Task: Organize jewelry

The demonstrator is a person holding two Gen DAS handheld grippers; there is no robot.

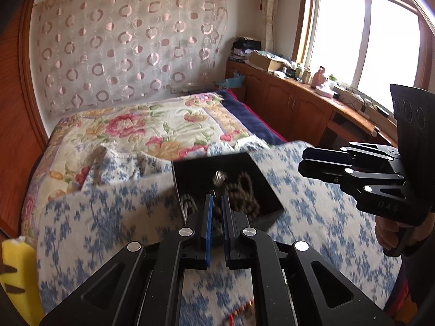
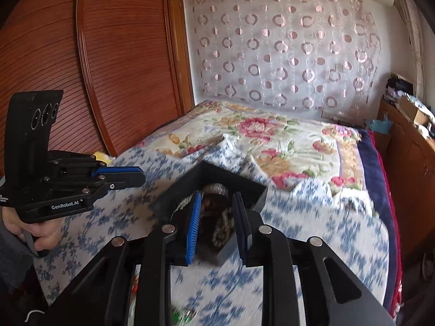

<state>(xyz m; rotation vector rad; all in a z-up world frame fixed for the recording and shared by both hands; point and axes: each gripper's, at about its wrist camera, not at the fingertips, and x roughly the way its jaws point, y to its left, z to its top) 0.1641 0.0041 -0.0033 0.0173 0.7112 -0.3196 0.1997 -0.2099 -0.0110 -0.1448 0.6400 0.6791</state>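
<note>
With the left gripper [image 1: 216, 212] narrowed on nothing visible and the right gripper [image 2: 217, 217] parted wide above the black box [image 2: 190, 190] of beaded jewelry [image 2: 224, 225] on the bed [image 2: 299, 141], the strands could be snagged and dragged out.

A black box [image 1: 228, 182] sits on a white cloth [image 1: 312, 203] printed with blue flowers. Far behind, the bedspread [image 1: 152, 125] is cream with pink and orange blooms; the sheer curtain [image 1: 122, 49] carries pink rings.
</note>
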